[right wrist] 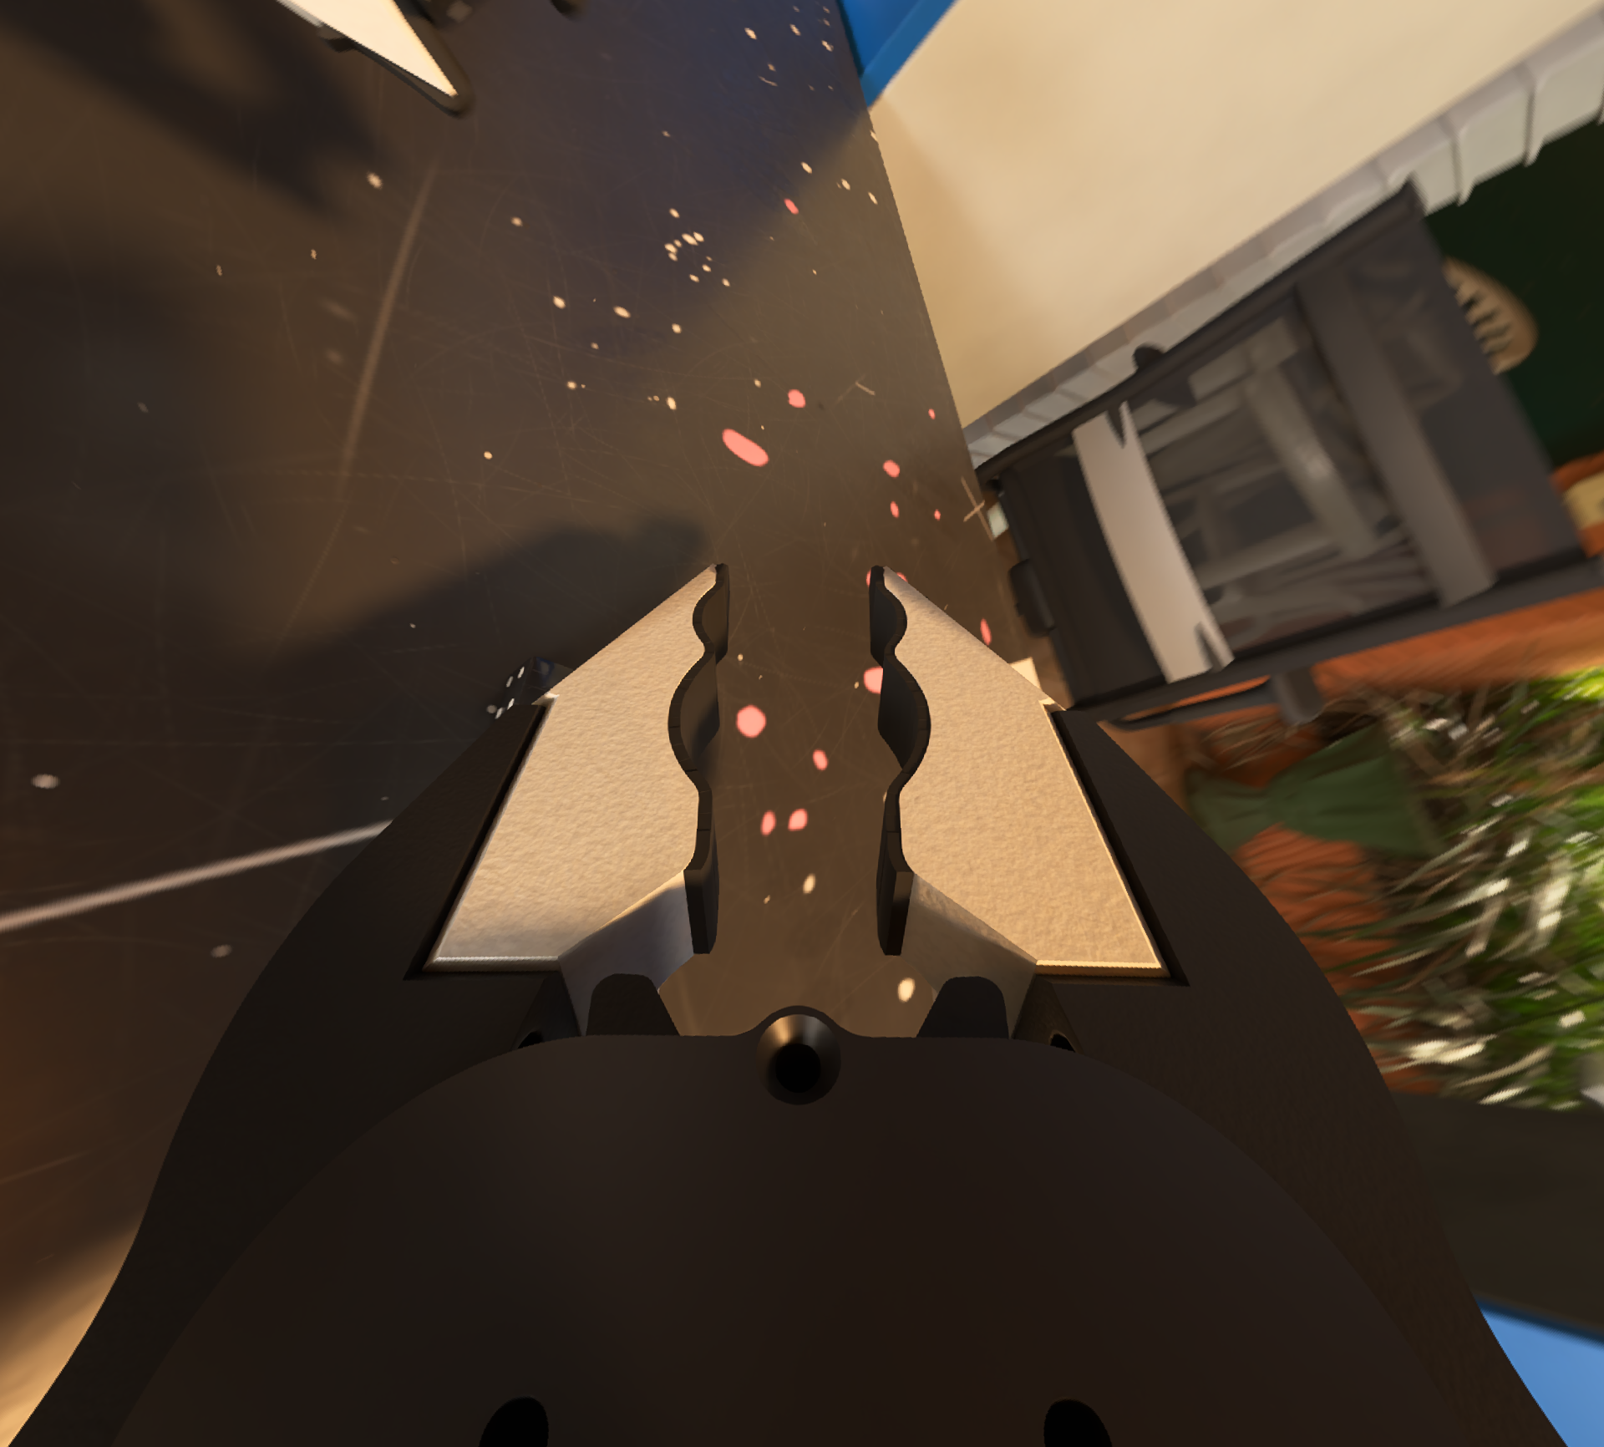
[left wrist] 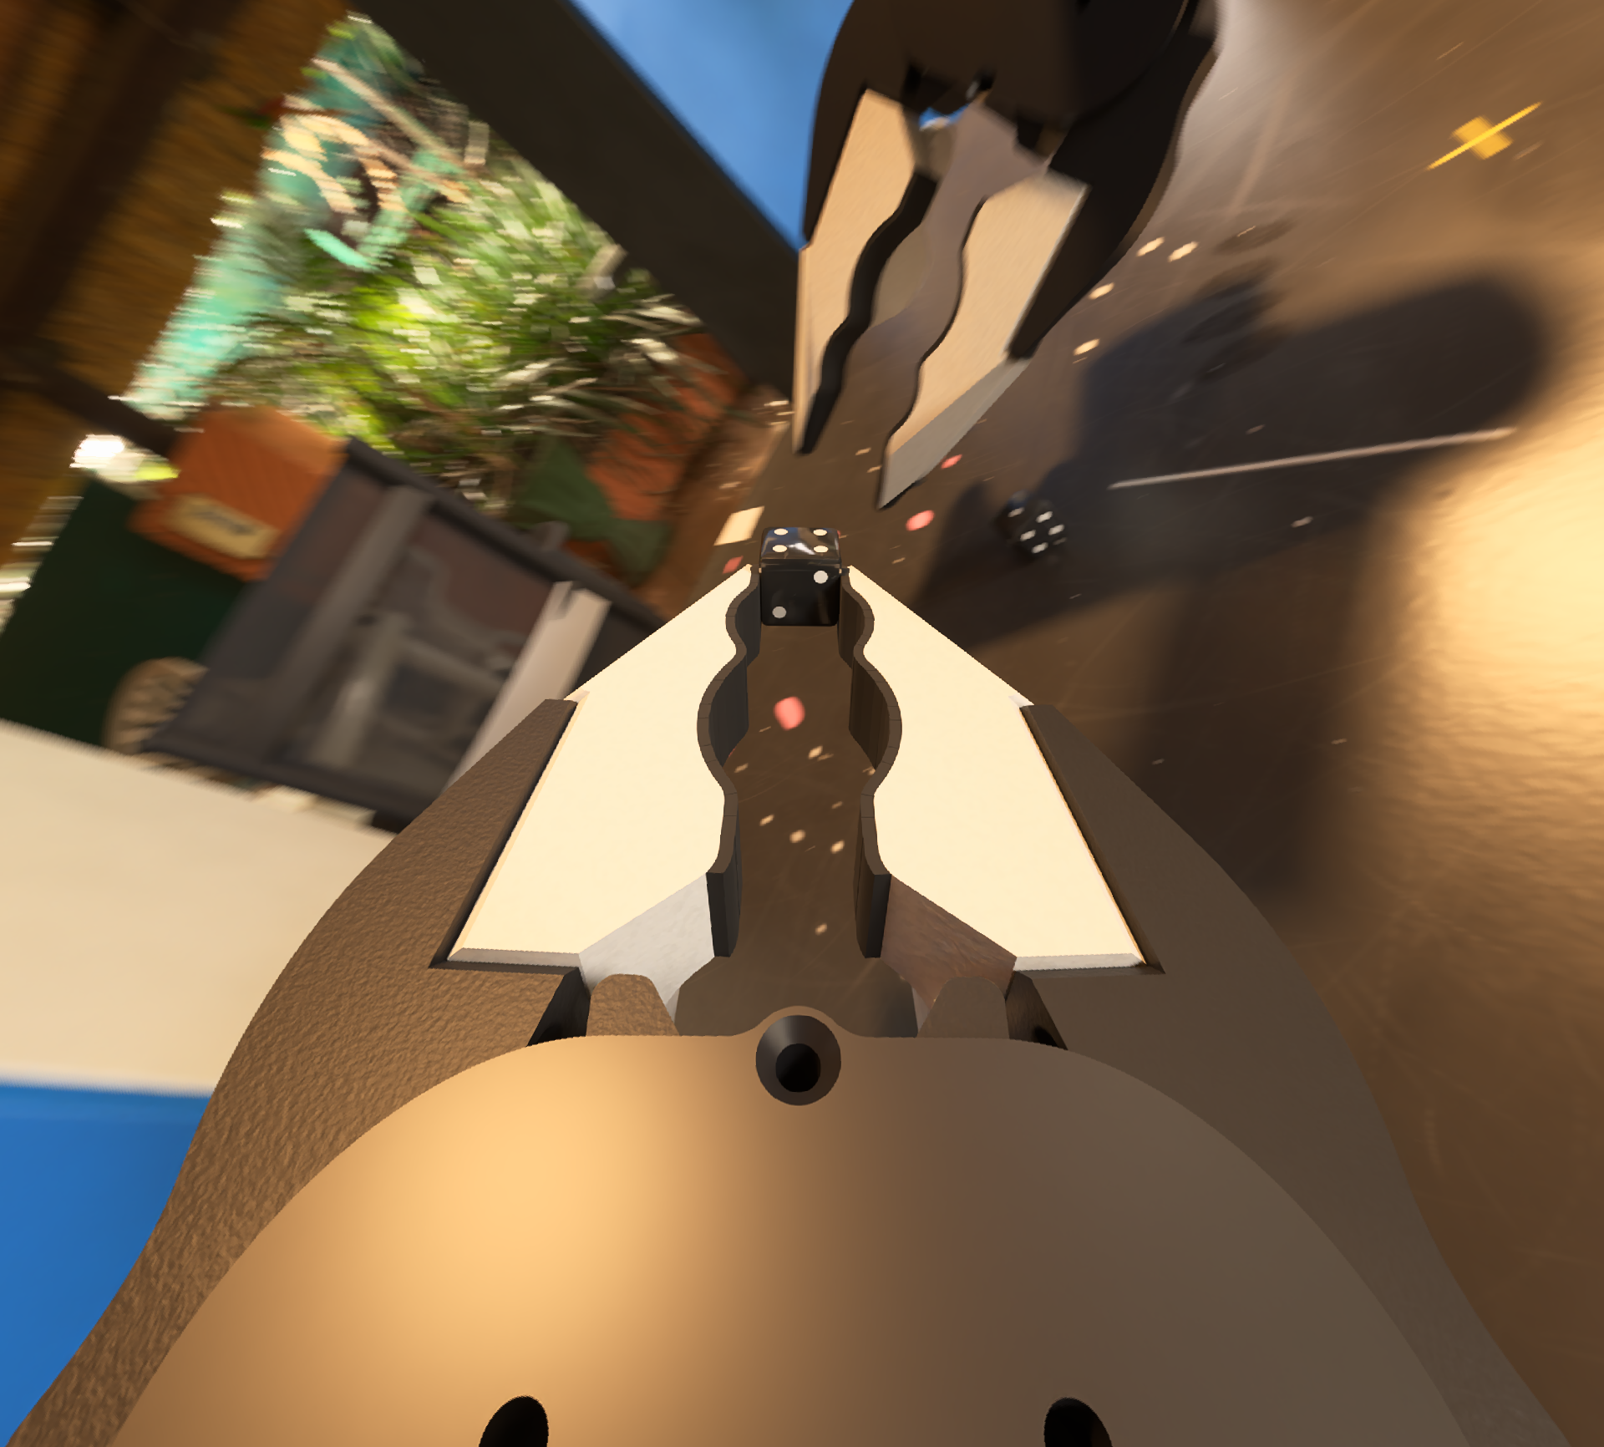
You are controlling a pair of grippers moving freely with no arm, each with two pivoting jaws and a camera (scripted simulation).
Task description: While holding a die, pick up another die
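Jaws on the left gripper (left wrist: 799,581) pinched one black die (left wrist: 799,579); the right gripper (right wrist: 798,581) hung spread, empty. Second die (left wrist: 1033,527) sat on the tabletop (left wrist: 1302,711) just beside it. Probably light, hard, slick, so grab flat opposite faces.

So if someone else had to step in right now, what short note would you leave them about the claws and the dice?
Left claw: shut on a black die, held at its fingertips.
Right claw: open, nothing between its fingers, above the dark speckled table.
Second die: lying free on the table, off to the side of the right claw, only its corner showing past that claw's finger.
Done: first die is held.
Left: line the right claw up over the second die, close on it and lift, probably with the left grip unchanged.
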